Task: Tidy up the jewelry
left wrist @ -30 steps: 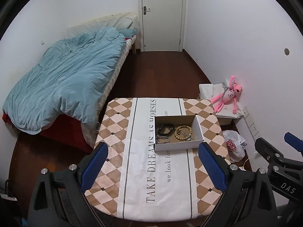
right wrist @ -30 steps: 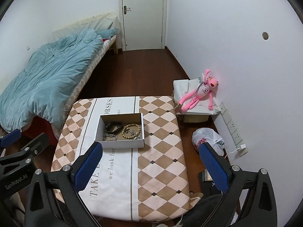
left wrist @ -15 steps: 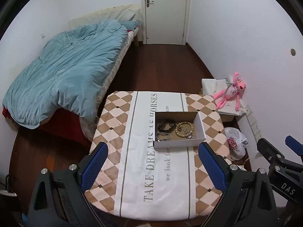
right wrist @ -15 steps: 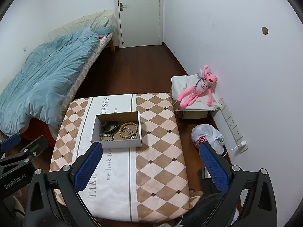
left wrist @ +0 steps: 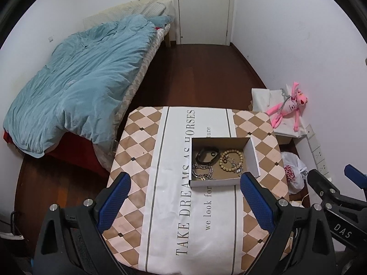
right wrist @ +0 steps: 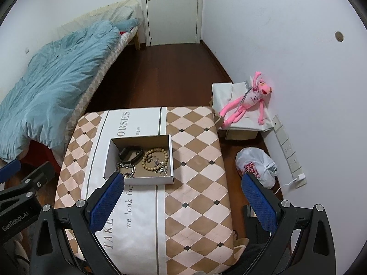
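A: How far along does the tidying look?

B: By my reading, either nearly finished or not yet begun. All the jewelry I can see sits in the open cardboard box point(left wrist: 223, 160), just right of the frame's middle in the left wrist view: a black band point(left wrist: 207, 155) at its upper left, a silver chain bracelet point(left wrist: 201, 170) below that, and a wooden bead bracelet point(left wrist: 230, 161) on the right with some small metal pieces tangled in it. Nothing lies loose on the cloth.

A: And the claws?

B: The left claw point(left wrist: 184, 202) is spread wide with nothing between its blue pads, low in its own frame, hanging above the tabletop's near edge. The right claw point(right wrist: 183, 200) is just as wide apart and bare, in the lower part of its view, box to the upper left of it.

A: What's left, then?

B: Perhaps sorting the pieces within the box, since they overlap; I can't tell.

A: The setting?

B: The tabletop point(left wrist: 142, 142) wears a tan-and-pink diamond cloth with a white printed band. A bed point(left wrist: 75, 87) under a blue quilt fills the upper left, a door point(left wrist: 203, 9) stands at top centre, and a pink plush toy point(left wrist: 290, 107) lies at right, with a tied plastic bag point(left wrist: 293, 171) on the floor below it
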The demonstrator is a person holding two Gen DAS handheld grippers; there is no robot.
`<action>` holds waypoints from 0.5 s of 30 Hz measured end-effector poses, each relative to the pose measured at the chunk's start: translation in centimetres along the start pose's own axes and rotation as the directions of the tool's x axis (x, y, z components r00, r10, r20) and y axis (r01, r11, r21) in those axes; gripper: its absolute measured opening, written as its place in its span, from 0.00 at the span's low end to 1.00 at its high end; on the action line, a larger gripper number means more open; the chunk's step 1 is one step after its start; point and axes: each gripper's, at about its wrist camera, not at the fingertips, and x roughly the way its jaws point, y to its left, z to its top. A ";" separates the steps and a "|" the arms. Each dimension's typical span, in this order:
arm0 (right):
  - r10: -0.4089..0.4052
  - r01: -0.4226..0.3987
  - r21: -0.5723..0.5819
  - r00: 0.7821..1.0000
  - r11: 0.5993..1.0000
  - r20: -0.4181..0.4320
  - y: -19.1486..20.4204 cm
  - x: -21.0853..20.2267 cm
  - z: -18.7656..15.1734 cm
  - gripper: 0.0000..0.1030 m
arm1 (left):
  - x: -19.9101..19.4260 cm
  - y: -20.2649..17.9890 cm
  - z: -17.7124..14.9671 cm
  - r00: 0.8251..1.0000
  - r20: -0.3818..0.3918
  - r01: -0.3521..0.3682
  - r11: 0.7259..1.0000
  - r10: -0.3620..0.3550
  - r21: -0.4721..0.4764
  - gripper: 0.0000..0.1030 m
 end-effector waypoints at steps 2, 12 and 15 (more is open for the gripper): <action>-0.005 0.005 0.001 1.000 1.000 -0.006 -0.1 0.6 -0.1 1.00 | 0.4 -0.1 0.0 1.000 -0.007 0.006 1.000 -0.006 0.002 0.94; -0.019 0.019 -0.006 0.999 1.000 -0.028 -0.3 1.7 -0.5 1.00 | 1.8 -0.6 -0.3 0.999 -0.032 0.011 1.000 -0.011 0.001 0.94; -0.020 0.020 -0.011 0.999 1.000 -0.032 -0.3 1.7 -0.6 1.00 | 1.9 -0.6 -0.4 0.999 -0.029 0.012 1.000 -0.012 -0.002 0.94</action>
